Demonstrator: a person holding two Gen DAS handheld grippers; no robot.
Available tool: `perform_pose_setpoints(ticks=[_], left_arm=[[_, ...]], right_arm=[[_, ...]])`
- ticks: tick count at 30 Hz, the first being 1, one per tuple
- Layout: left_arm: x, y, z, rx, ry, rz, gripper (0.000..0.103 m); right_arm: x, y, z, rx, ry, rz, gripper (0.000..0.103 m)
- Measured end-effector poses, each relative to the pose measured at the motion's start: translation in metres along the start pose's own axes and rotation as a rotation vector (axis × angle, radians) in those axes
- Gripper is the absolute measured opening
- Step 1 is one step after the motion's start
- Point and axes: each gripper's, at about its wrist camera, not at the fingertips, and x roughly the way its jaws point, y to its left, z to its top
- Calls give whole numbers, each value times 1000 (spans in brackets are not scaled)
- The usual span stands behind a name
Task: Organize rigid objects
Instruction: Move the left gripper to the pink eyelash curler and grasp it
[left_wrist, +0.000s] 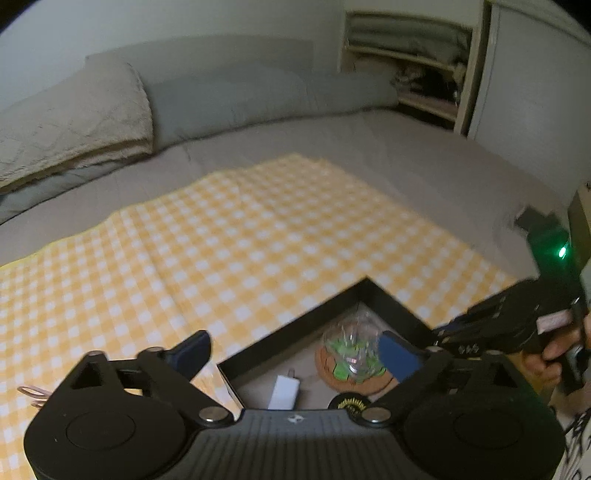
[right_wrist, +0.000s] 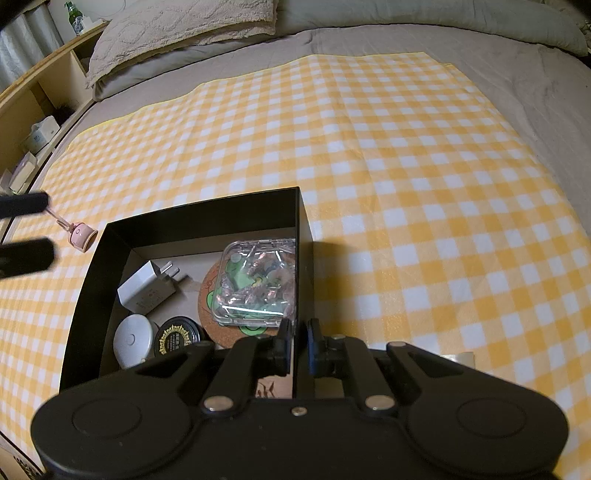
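Five rigid objects lie in the black open box (right_wrist: 192, 218) that we see on the yellow-and-white checked cloth (right_wrist: 406, 184): a clear plastic case (right_wrist: 258, 280) resting on a round cork coaster (right_wrist: 210, 295) with a green figure, a white plug adapter (right_wrist: 147, 284) to its left, and, nearer the lens, a white round puck (right_wrist: 133, 339) beside a black round tin (right_wrist: 179, 338) with gold lettering. Our right gripper (right_wrist: 300, 332) is closed on the box's right wall, one finger inside and one outside. Our left gripper (left_wrist: 291, 350) hangs above the box with its jaws spread wide and nothing between them; its blue pads (left_wrist: 400, 354) frame the clear case below. A small pink fan-like gadget (right_wrist: 83, 236) lies on the cloth just left of the box, outside it. The cloth covers a grey bed (right_wrist: 517, 74); a beige quilted pillow (right_wrist: 177, 26) lies at its head, and wooden shelves (right_wrist: 33, 107) stand at the left.
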Motion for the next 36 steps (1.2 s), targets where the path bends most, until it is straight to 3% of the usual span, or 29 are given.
perform_pose_setpoints(ticks=[6,12,17,24,33,36], left_arm=[[-20,18,3,-76,-82,48,103],[-29,58,-3,-204,-143,166,103],[-27,93,-13,-290,-150,257,103],[-10,133,-32,-301,-77,365,103],[33,172,-64,-399,128,363,103],[43,178,-70,-395,142,362,103]], right_arm=[[0,0,0,1,0,1,10],[0,2,1,-3,-1,0,11],[-1,3,0,-4,-1,-1,12],[-1,3,1,-5,-1,-1,12],[-1,3,0,-4,-1,-1,12],[-1,4,0,-5,-1,0,12]])
